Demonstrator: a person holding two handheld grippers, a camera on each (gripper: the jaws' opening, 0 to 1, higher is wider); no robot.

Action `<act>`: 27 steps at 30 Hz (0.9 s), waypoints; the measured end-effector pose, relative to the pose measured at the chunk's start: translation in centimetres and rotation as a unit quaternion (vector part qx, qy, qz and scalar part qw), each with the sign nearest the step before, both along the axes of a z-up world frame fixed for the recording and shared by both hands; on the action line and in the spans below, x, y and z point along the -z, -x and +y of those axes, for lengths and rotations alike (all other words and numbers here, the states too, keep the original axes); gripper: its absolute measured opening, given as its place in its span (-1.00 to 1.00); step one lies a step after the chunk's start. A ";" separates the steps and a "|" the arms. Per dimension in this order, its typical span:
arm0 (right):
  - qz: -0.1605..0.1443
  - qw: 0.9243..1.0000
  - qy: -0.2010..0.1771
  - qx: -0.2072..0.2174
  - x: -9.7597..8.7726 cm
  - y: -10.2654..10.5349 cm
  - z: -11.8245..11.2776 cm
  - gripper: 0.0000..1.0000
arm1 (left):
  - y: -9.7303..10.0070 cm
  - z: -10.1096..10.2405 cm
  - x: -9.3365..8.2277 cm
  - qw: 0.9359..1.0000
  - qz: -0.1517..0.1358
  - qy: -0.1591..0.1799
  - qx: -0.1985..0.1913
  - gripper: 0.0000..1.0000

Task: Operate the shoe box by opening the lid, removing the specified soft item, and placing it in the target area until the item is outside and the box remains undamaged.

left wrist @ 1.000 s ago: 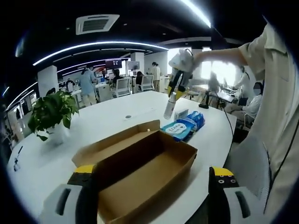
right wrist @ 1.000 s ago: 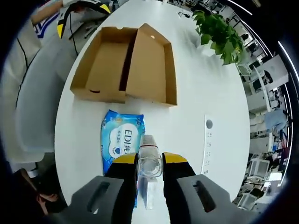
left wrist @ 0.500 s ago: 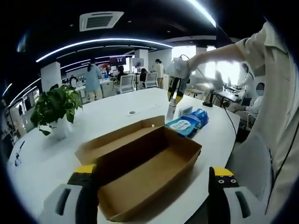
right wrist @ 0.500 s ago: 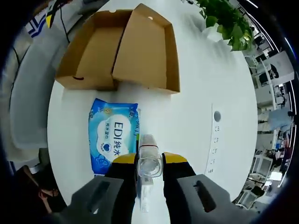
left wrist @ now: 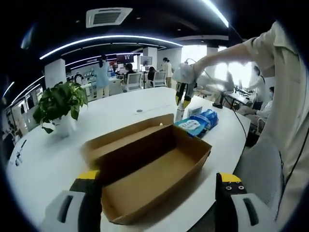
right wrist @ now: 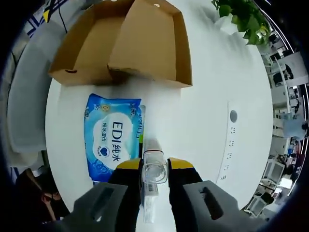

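On the table [right wrist: 203,121], the wipes pack [right wrist: 112,135] lies just beside the open box [right wrist: 125,46], the plant [left wrist: 60,101] beyond.

Brown shoe box [left wrist: 149,174] open, empty (wipes pack [right wrist: 112,137] beside it).

The left gripper [left wrist: 159,203] has grey moulded jaws with slotted sides and yellow-over-black tips. The right gripper [right wrist: 155,186] looks alike: grey, slotted, yellow-capped black inner faces. The person wears a pale beige short-sleeved shirt [left wrist: 285,92].

we see bright ceiling strips [left wrist: 111,41] at 12 o'clock, window glare at 2, and fisheye-bent, slightly soft edges.
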State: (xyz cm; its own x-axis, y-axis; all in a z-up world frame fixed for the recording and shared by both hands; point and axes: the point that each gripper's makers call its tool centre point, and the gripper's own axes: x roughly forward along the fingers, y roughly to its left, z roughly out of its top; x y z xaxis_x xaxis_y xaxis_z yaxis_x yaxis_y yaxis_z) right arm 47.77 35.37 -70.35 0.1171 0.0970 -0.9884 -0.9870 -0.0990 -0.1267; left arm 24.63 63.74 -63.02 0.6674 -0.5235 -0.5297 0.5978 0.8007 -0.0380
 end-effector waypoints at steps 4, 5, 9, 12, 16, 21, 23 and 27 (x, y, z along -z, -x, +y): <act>0.009 1.000 -0.004 0.014 -0.1 -0.2 0.3 -0.65 | -0.1 0.3 0.1 1.000 0.002 -0.002 -0.003 1.00; 0.009 1.000 -0.003 0.013 0.0 -0.2 0.3 -0.65 | -0.2 0.4 0.1 1.000 0.002 -0.002 -0.003 1.00; 0.023 1.000 0.000 0.016 0.0 0.1 0.2 -0.65 | -0.2 0.5 0.3 1.000 0.003 -0.002 -0.004 1.00; 0.021 1.000 0.002 0.013 0.0 0.1 0.2 -0.65 | -0.2 0.5 0.4 1.000 0.005 -0.003 -0.004 1.00; 0.020 1.000 -0.001 0.013 0.0 -0.1 0.2 -0.64 | -0.1 0.7 0.7 1.000 0.009 -0.004 -0.006 1.00; 0.014 1.000 -0.003 0.006 0.0 -0.5 0.3 -0.62 | -0.2 0.9 0.8 1.000 0.013 -0.004 -0.011 0.99; 0.012 1.000 -0.005 0.004 0.0 -0.6 0.4 -0.62 | -0.2 0.9 0.9 1.000 0.013 -0.005 -0.012 0.99; 0.007 1.000 -0.010 0.005 -0.1 -0.8 0.5 -0.57 | -0.2 1.1 1.1 1.000 0.017 -0.009 -0.018 0.97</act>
